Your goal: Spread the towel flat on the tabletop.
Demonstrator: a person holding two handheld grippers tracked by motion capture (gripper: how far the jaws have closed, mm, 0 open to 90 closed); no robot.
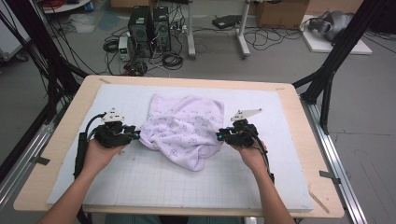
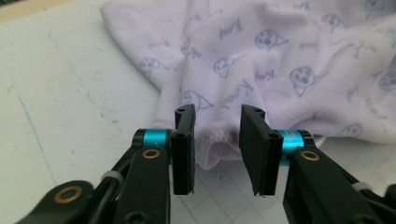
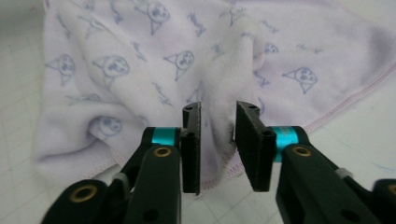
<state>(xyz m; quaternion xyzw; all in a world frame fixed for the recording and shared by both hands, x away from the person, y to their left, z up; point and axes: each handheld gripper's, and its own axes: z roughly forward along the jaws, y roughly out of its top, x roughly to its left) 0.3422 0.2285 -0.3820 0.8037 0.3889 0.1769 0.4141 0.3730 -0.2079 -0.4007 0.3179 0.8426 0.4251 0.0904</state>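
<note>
Lilac printed towel point(image 1: 184, 128) lay crumpled mid-counter point(image 1: 289, 100) on the white grid mat point(image 1: 140, 182), my left tongs point(image 2: 217, 140) parted at its left edge, hem between jaws (pads not pressing), my right tongs point(image 3: 217, 140) likewise parted, straddling a raised fold at its right edge.

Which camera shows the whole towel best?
The high view: the whole crumpled towel lies on the white mat between both grippers. The left gripper view shows one hemmed edge up close, the right gripper view a raised fold and pink-stitched hem.

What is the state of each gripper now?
Left gripper: open, cloth edge between its jaws, not pinched.
Right gripper: open, a cloth fold between its jaws.
</note>
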